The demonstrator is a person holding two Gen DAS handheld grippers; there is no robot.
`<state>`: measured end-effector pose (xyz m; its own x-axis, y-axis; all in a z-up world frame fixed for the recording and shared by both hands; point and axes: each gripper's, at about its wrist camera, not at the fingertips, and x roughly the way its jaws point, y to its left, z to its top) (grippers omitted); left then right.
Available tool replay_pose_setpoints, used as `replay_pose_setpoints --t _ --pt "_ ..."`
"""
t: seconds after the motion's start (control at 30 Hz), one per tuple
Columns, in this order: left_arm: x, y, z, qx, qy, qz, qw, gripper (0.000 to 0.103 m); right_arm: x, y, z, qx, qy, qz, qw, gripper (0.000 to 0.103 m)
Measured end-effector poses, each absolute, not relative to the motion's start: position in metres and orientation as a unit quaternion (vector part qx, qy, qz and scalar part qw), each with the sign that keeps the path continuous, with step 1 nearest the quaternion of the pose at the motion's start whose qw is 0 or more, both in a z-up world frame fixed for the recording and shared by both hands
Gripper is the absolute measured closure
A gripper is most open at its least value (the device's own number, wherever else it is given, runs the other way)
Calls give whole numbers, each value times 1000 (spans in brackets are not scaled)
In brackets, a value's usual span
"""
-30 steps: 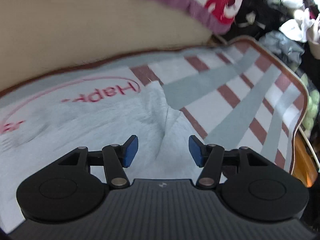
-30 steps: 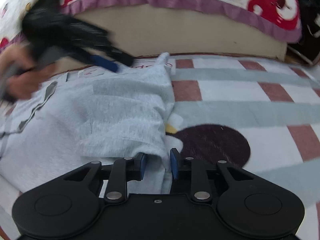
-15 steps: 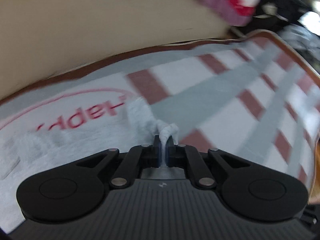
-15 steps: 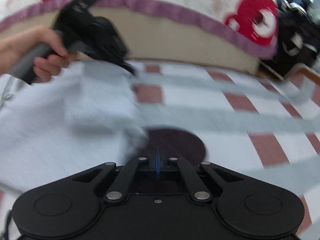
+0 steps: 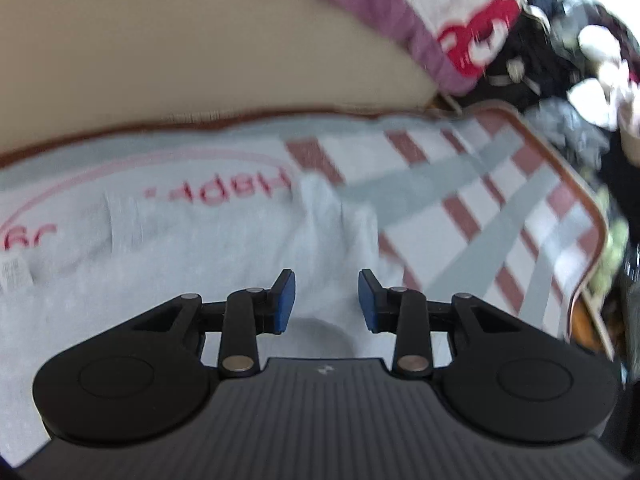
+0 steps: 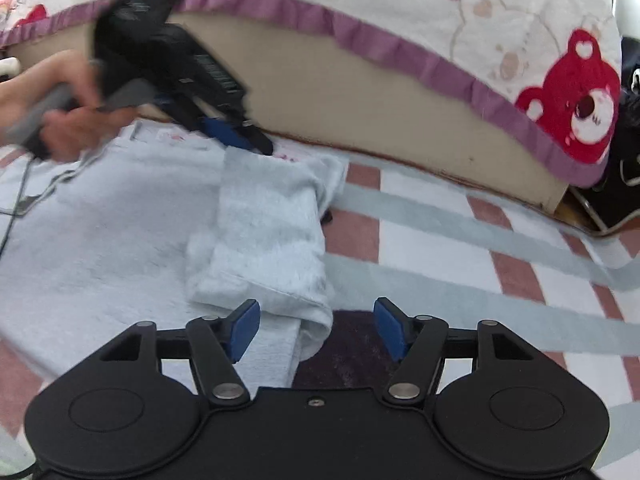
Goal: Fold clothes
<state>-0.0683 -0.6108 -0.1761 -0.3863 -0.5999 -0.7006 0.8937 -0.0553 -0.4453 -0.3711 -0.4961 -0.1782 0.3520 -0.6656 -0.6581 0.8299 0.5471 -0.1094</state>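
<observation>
A pale grey fleece garment (image 6: 120, 240) lies flat on the striped rug (image 6: 460, 252) beside the bed, one side folded over into a thick strip (image 6: 264, 240). A white label (image 5: 14, 276) sits at its left edge, print unreadable. The rug shows mirrored red "Happ" (image 5: 236, 190). Left gripper (image 5: 327, 300) and right gripper (image 6: 316, 326) hang over the cloth, jaws opening, grasping nothing

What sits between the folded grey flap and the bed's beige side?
In the right wrist view, only checked rug separates the flap from the bed side.
</observation>
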Motion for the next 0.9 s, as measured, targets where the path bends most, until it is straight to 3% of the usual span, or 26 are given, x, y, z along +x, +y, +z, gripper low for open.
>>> replay_pose_setpoints --t 0.07,0.23,0.27,0.3,0.33,0.37,0.4,0.53,0.63,0.77,0.9 --pt "-76 -605 -183 188 432 -705 530 55 -376 -506 -190 165 334 -441 816 35" --pt "-88 -602 -193 174 426 -700 546 54 -389 -523 -205 220 279 -436 827 33" --pt "-90 -603 -195 167 425 -701 548 57 -385 -525 -207 215 274 -430 833 33" --pt "-93 -603 -194 167 423 -703 547 68 -378 -525 -209 201 274 -420 841 32" --pt "-97 -604 -193 168 421 -705 546 82 -372 -526 -211 189 275 -410 849 37" --pt "-100 -604 -193 169 419 -707 544 101 -367 -526 -209 183 279 -402 853 50" --pt "-103 -605 -192 171 415 -707 546 102 -362 -526 -206 183 282 -396 855 93" --pt "-104 -593 -176 174 382 -687 594 102 -376 -511 -170 286 251 -432 818 97" --pt "-98 -587 -173 173 370 -666 624 102 -371 -492 -159 263 319 -458 787 99" --pt "-88 -588 -188 189 401 -619 648 102 -373 -498 -178 270 345 -466 769 98" --pt "-75 -570 -188 128 447 -635 617 98 -377 -495 -168 262 349 -467 769 96"
